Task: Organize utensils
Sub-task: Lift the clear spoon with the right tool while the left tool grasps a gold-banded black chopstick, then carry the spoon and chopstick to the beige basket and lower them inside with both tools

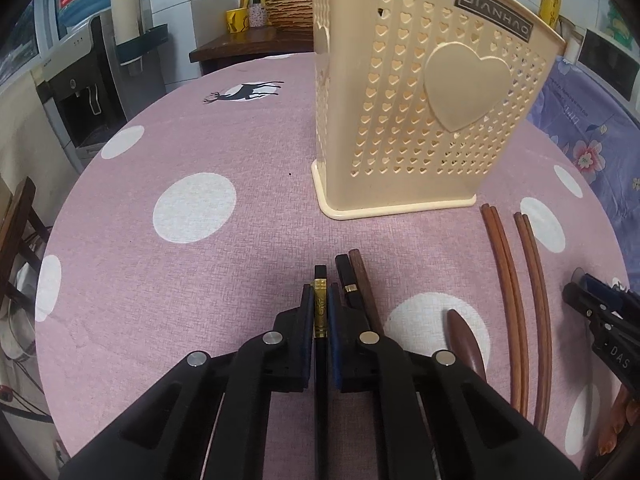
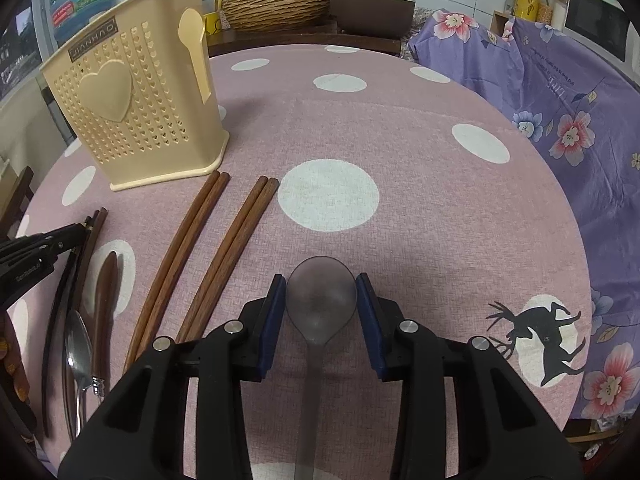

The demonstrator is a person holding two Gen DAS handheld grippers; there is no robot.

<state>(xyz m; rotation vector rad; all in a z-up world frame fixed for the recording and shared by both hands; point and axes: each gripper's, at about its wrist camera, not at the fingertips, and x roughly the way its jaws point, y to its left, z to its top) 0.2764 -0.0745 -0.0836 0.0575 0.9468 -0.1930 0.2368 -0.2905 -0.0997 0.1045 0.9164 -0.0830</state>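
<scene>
My left gripper (image 1: 320, 289) is shut on a black chopstick (image 1: 320, 274) with a gold band, its end poking out past the pads. Just right of it lie a second black chopstick (image 1: 345, 276) and a dark brown one (image 1: 362, 280). The beige heart-pattern utensil holder (image 1: 420, 100) stands upright beyond them. My right gripper (image 2: 321, 280) has its blue pads against both sides of a translucent grey spoon (image 2: 320, 304), bowl forward and handle running back under the gripper. Two pairs of brown chopsticks (image 2: 180, 256) (image 2: 228, 264) lie between the two grippers, below the holder (image 2: 136, 108).
A wooden spoon (image 2: 106, 292) and a metal spoon (image 2: 78, 352) lie near the left gripper (image 2: 40, 248). The round table has a pink polka-dot cloth (image 2: 420, 200). A purple floral cloth (image 2: 560, 120) drapes at the right; a wicker basket (image 2: 276, 6) and rice cooker sit behind.
</scene>
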